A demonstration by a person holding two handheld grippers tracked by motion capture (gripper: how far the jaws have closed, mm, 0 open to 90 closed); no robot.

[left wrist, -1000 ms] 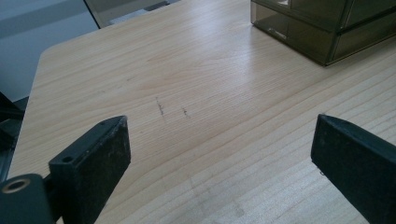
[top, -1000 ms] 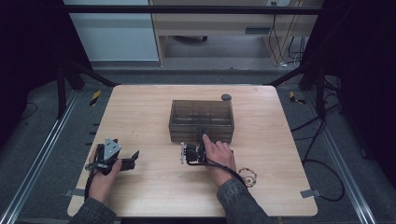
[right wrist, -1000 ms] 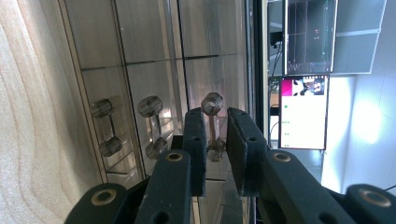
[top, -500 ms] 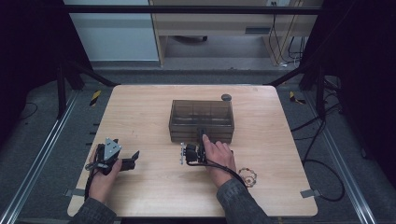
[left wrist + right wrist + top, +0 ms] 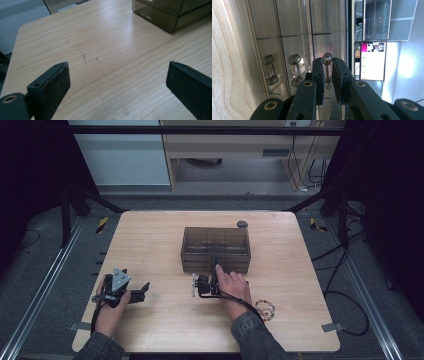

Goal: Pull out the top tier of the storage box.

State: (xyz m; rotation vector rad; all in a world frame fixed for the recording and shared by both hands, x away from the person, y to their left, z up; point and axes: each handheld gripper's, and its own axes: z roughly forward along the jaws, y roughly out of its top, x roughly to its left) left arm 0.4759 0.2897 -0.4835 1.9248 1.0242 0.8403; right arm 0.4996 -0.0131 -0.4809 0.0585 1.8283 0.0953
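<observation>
A smoky, see-through drawer box [image 5: 216, 249] stands at the middle of the wooden table [image 5: 150, 240]. My right gripper [image 5: 216, 264], turned on its side, reaches its front face. In the right gripper view, that gripper [image 5: 327, 65] is shut on the top drawer's clear handle [image 5: 327, 58], whose knob shows just past the jaw tips. Two more handles [image 5: 294, 59] [image 5: 267, 60] sit on the lower drawers. My left gripper [image 5: 145, 288] rests low at the table's left, open, with bare wood between its jaws [image 5: 117, 75]. The box's corner [image 5: 172, 15] shows far ahead of it.
A beaded bracelet [image 5: 264, 309] lies on the table right of my right forearm. A small dark round object [image 5: 242, 224] sits behind the box near the far edge. Cables run on the floor at the right.
</observation>
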